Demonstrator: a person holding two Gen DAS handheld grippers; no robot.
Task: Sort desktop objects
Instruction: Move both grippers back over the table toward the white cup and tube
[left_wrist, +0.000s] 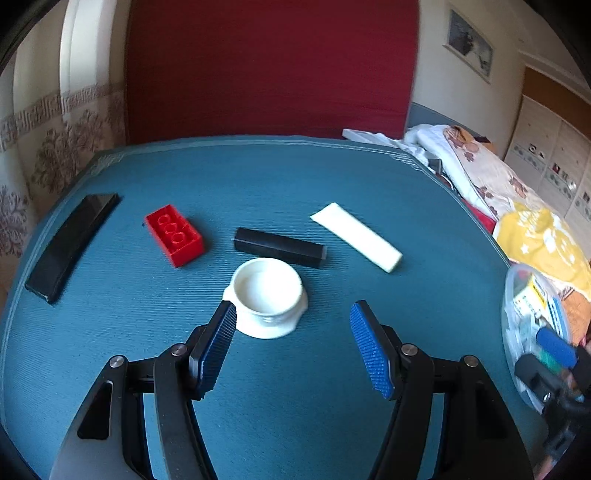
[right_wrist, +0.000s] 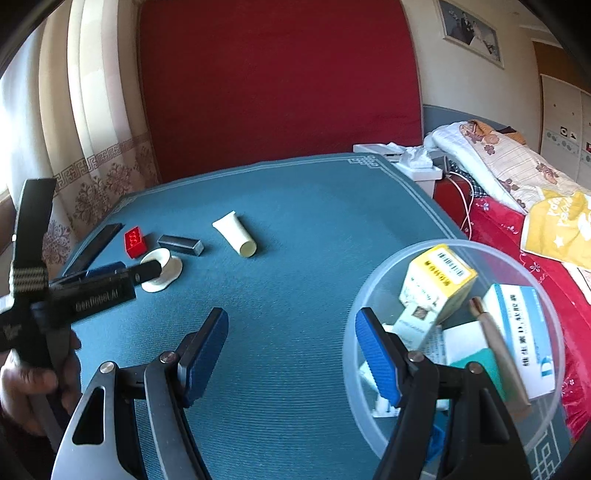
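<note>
Left gripper (left_wrist: 293, 345) tilted downward over the teal table mat (left_wrist: 295, 406), jaws spread wide and grasping nothing, blue ribbed pads (left_wrist: 371, 354) facing each other with bare mat between them. Just beyond the fingertips, a small white ceramic dish (left_wrist: 266, 295), upright, its rim touching neither pad from what shows, the left finger's tip overlapping its edge in the view. Behind the dish, a black rectangular bar (left_wrist: 280, 246) lying flat and close to it; left of the dish, a red toy brick (left_wrist: 174, 235) with studs up; farther left of the dish, a long black flat case (left_wrist: 70, 243) near the mat's edge; right of and behind the dish, a white squeeze tube (left_wrist: 357, 236) lying on its side, apart from the bar. Right gripper (right_wrist: 291, 356) likewise angled down, jaws parted and empty, its right finger in front of a clear plastic bowl (right_wrist: 369, 295) well to the right of the dish. Inside the bowl, a yellow-and-white carton (right_wrist: 437, 280), a blue-and-white medicine box (right_wrist: 524, 332) and other small packs, leaning against one another. In the right wrist view, a hand (right_wrist: 26, 384) wrapped around the left gripper's handle at the frame's left, that gripper's black fingers reaching out level with the dish (right_wrist: 162, 269).
</note>
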